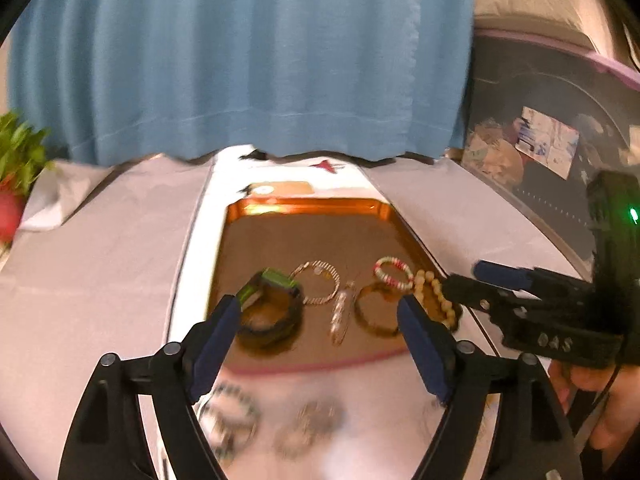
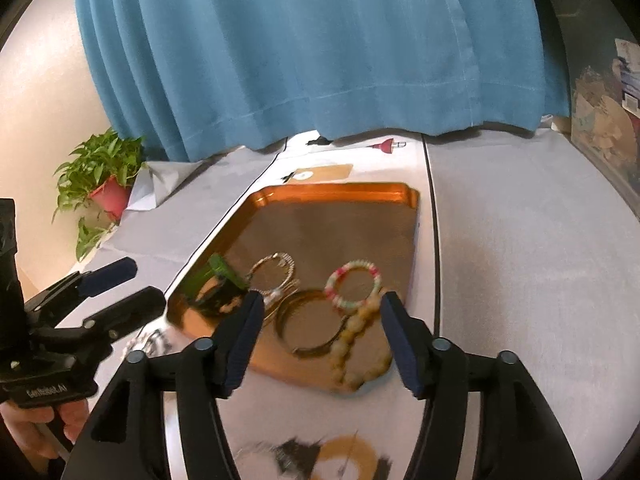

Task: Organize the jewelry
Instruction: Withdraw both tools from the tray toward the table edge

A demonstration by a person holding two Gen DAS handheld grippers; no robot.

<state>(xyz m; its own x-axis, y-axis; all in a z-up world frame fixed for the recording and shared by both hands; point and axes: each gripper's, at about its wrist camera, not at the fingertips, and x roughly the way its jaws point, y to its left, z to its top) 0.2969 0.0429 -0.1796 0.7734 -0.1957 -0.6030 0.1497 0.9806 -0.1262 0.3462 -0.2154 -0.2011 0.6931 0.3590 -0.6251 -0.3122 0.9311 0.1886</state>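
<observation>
Copper tray [image 2: 408, 200]: far half bare, open to approach from above. Near half crowded: green-and-black bangle [image 2: 218, 288], thin beaded bracelet [image 2: 276, 268], brown bangle [image 2: 308, 328], pink-and-white bracelet [image 2: 354, 284] and tan bead strand [image 2: 356, 344] lie close together or overlapping, little gap between them.

Surface [image 2: 520, 260] right of tray: bare cloth, wide passage. Blue curtain [image 2: 300, 60] hangs across the far edge. Potted plant [image 2: 104, 176] at far left. Blurred pieces [image 1: 228, 420] on the cloth near the tray's front edge. Left hand-held gripper [image 2: 132, 286] and right hand-held gripper [image 1: 476, 280] flank the tray, jaws apart.
</observation>
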